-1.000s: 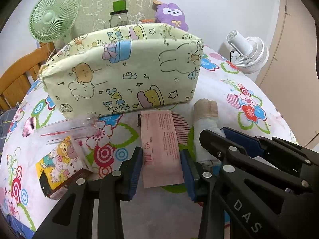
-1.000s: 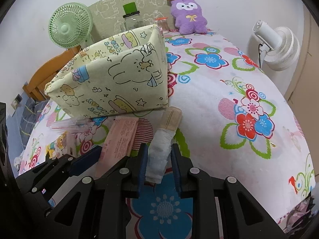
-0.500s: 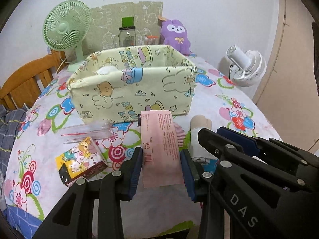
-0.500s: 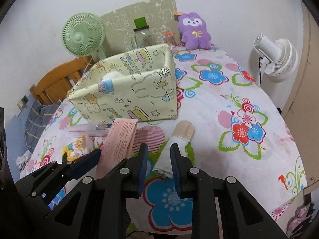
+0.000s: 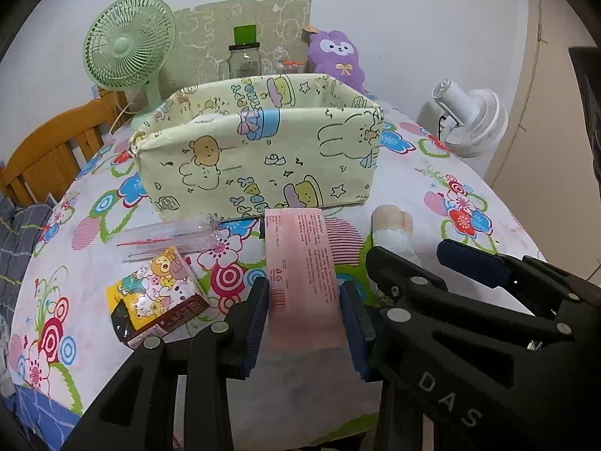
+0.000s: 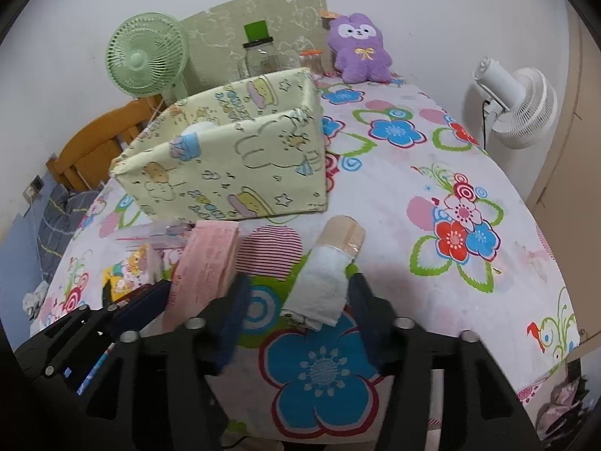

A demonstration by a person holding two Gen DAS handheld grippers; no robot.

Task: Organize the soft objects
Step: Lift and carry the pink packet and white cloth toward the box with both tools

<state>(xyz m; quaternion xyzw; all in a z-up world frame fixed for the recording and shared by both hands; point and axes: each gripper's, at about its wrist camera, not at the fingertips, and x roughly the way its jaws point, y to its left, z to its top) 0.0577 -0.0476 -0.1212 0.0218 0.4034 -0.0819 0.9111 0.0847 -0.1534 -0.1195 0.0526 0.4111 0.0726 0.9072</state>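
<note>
My left gripper point(image 5: 304, 315) is shut on a flat pink packet point(image 5: 300, 263), held above the flowered tablecloth in front of the yellow cartoon-print fabric box point(image 5: 263, 161). The packet point(image 6: 206, 263) also shows at the left of the right wrist view. My right gripper point(image 6: 298, 285) is opening. A rolled white cloth with a beige band point(image 6: 326, 274) lies between its fingers with a gap on each side. In the left wrist view that roll point(image 5: 392, 229) sits just beyond the right gripper point(image 5: 413, 259). The box point(image 6: 233, 161) stands open-topped with something white inside.
A cartoon tissue pack point(image 5: 157, 293) and a clear plastic tube point(image 5: 169, 236) lie left of the packet. Behind the box are a green fan point(image 5: 127, 56), a glass jar point(image 5: 244, 56) and a purple plush point(image 5: 338, 60). A white fan point(image 5: 469, 120) and a wooden chair point(image 5: 56, 143) flank the table.
The right jaws have spread apart and let go of the white roll, which now lies free between them. The left gripper keeps its hold on the pink packet.
</note>
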